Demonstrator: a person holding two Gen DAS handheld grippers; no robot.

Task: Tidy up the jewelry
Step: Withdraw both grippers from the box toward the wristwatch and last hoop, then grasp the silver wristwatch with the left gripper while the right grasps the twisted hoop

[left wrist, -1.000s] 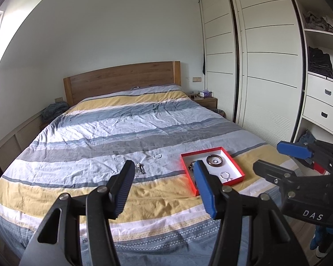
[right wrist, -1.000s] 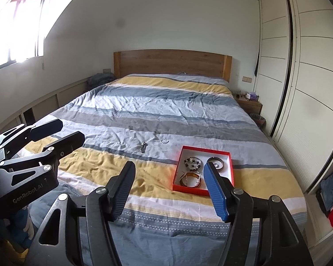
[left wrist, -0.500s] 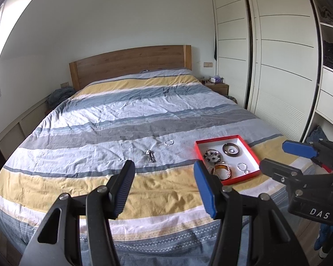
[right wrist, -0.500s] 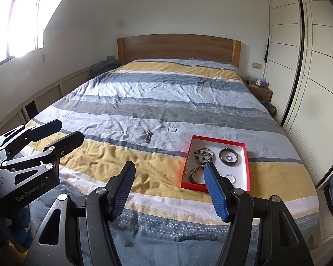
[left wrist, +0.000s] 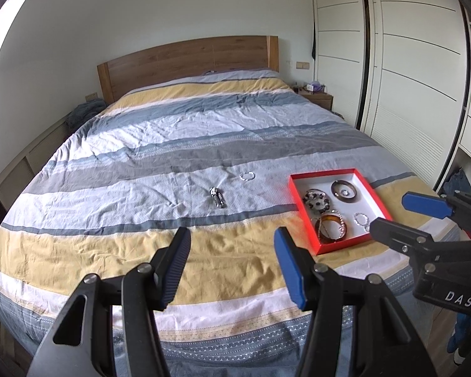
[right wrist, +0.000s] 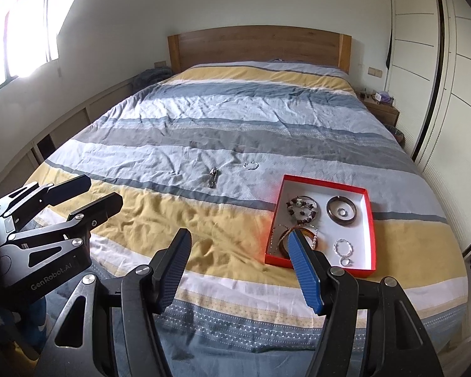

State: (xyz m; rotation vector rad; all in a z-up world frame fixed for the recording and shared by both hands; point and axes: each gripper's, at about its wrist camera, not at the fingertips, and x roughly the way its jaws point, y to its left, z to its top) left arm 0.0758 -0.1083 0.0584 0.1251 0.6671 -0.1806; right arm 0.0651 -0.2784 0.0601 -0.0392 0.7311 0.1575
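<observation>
Left gripper (left wrist: 232,245), black with one blue pad, hangs bottom centre of its own view, jaws spread wide, nothing between them. Right gripper (right wrist: 238,248), same build, also spread and empty, bottom centre of its view. Both sit off the foot of the striped yellow-grey-white bedspread (left wrist: 172,144), not touching it.

Task items: shallow red cardboard tray with white lining (left wrist: 301,207), lower right of the left view, already holds a dark beaded bracelet (left wrist: 316,200), a dark bangle (left wrist: 344,191) with a small ring inside it, an amber bangle (left wrist: 329,232) and a small silver chain bracelet (left wrist: 361,219). Loose on the bedspread, mid-frame: a bunched silver metal piece (left wrist: 218,197) and a thin silver open ring (left wrist: 246,176), both well apart from the tray, to its left.

Likely step: go for one of the loose pieces. My take: come down steep, pads straddling the bunched piece, close slowly. The fabric is soft and wrinkled, so pressing will sink the item and pinch cloth. The thin ring lies flat and looks harder to pick up.

View differences: right view shows a second tiny ring (right wrist: 345,261) at the tray's near corner and the window at upper left; its blue pad covers part of the amber bangle. Left view shows that bangle whole, plus wardrobe drawers at right.
</observation>
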